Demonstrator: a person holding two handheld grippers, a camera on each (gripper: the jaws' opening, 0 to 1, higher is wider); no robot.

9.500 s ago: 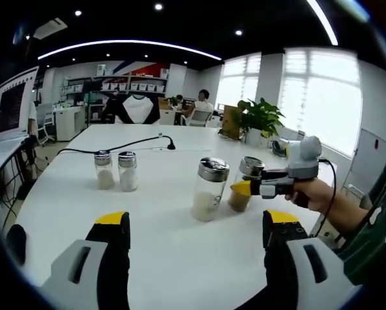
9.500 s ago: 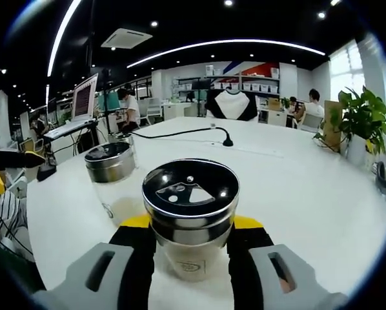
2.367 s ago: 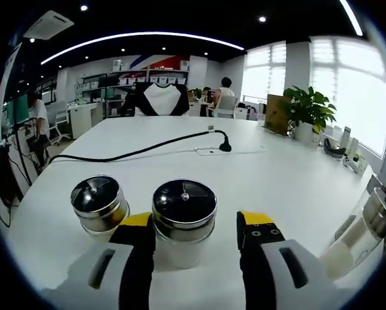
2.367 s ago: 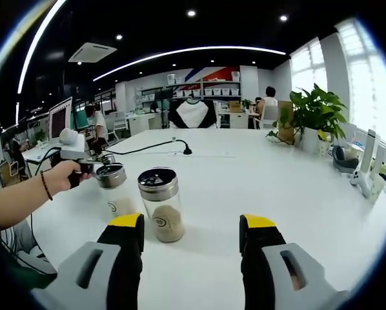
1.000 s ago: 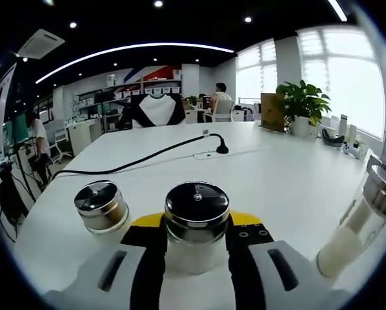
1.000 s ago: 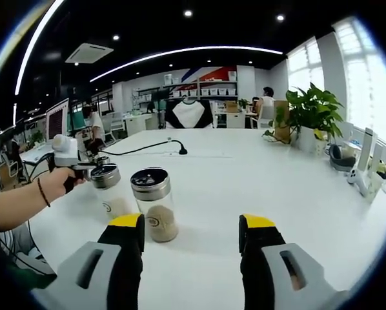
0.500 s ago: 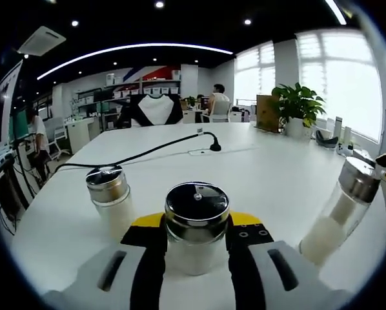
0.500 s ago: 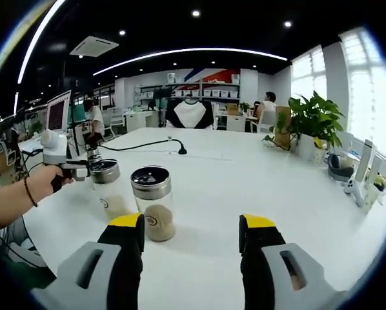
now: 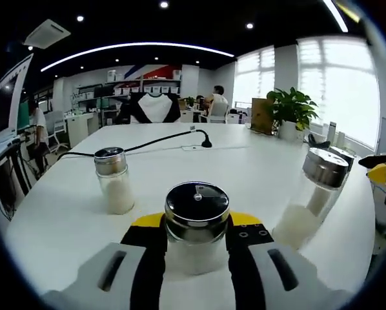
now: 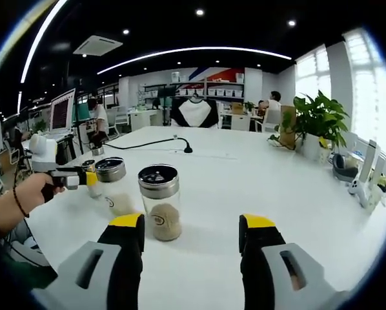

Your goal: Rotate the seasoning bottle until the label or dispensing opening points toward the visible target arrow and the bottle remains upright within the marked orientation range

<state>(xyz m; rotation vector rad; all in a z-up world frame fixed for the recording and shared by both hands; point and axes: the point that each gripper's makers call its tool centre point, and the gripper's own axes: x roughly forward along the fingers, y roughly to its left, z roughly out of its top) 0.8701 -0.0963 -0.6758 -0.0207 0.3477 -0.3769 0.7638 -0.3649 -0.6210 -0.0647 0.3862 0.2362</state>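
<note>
— What carries everything?
— A large white table. A glass shaker with white powder stands on it, a tilted-looking jar further right, and a black cable crosses the far side.
— Anything else?
— A jar of brown seasoning standing upright.

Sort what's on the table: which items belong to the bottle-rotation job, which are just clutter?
Job:
- seasoning bottle, clamped in the left claw
- three more shakers: white-filled, tilted-looking one, brown-filled
- right claw, open, empty

Lying about:
- black cable
- potted plant
- monitor
- small devices at the table edge

No target arrow is visible.
</note>
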